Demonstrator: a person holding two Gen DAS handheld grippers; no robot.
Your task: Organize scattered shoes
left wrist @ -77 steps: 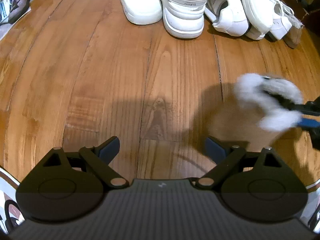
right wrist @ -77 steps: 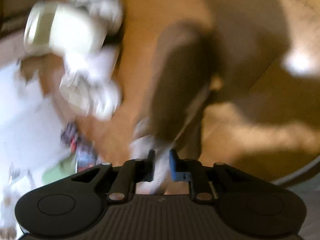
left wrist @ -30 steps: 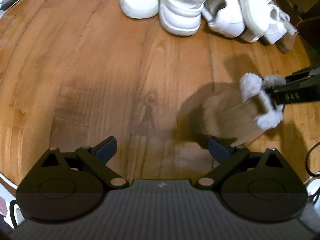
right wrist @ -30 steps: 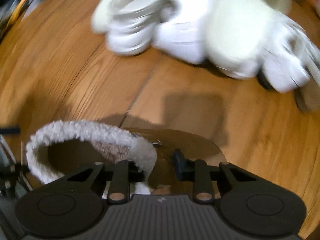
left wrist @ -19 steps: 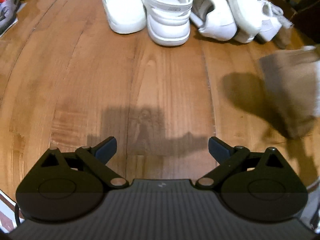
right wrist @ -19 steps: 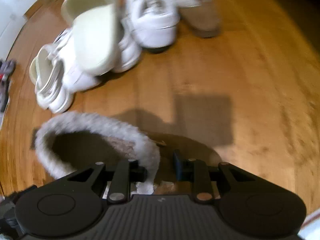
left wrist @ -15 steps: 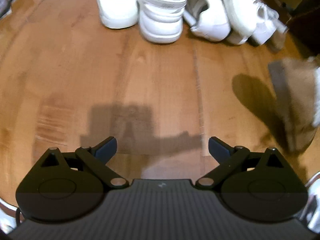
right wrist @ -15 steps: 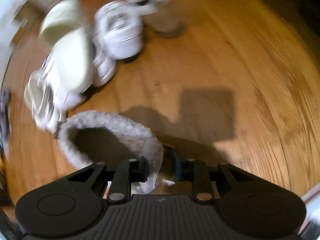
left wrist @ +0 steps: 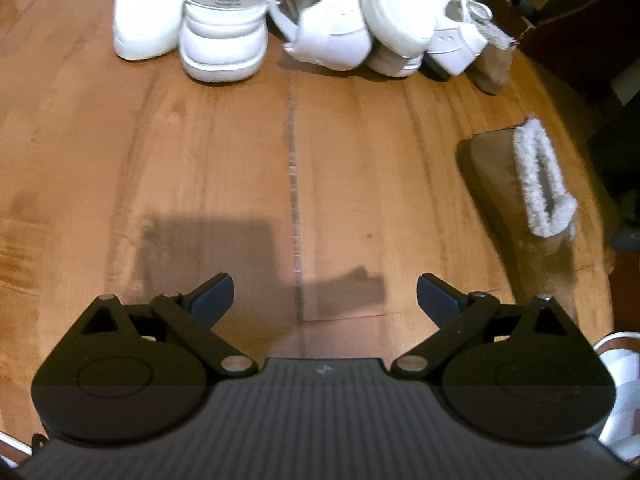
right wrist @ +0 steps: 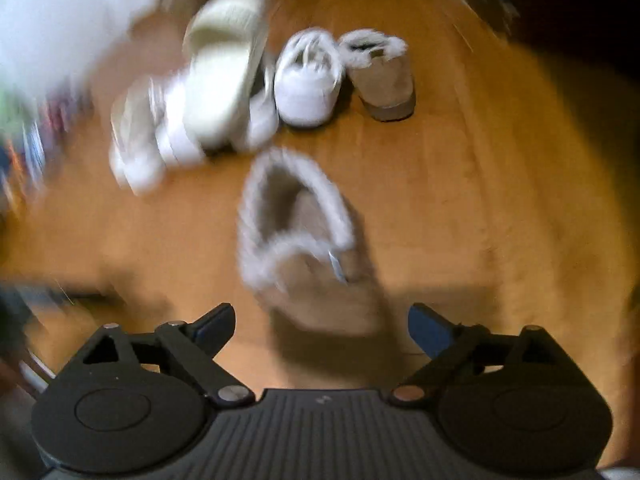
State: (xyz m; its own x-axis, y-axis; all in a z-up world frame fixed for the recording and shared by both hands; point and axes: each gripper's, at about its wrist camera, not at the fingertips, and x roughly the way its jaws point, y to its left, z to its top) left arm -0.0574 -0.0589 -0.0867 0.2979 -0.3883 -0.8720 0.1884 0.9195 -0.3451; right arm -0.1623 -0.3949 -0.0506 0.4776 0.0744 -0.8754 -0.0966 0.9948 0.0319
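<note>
A tan slipper with a grey fleece collar (right wrist: 298,232) lies on the wooden floor just beyond my right gripper (right wrist: 322,326). The right jaws are opening wide and nothing sits between the pads. The same slipper (left wrist: 532,196) shows at the right of the left wrist view. Its tan mate (right wrist: 382,74) stands at the far end of the shoe row, also seen as the tan slipper (left wrist: 492,68) behind the white shoes. My left gripper (left wrist: 324,294) hangs open over bare floor, holding nothing.
A row of white shoes lines the far side: a slide (left wrist: 144,8), a strapped sandal (left wrist: 222,24), a sneaker (left wrist: 324,20), a cream shoe (left wrist: 400,4) piled on top and a laced shoe (left wrist: 456,36). Dark furniture and boxes (left wrist: 560,4) stand far right.
The right gripper let go of the fleece slipper, which now lies on the floor, and its jaws spread wide. The left gripper shifted closer to the shoe row.
</note>
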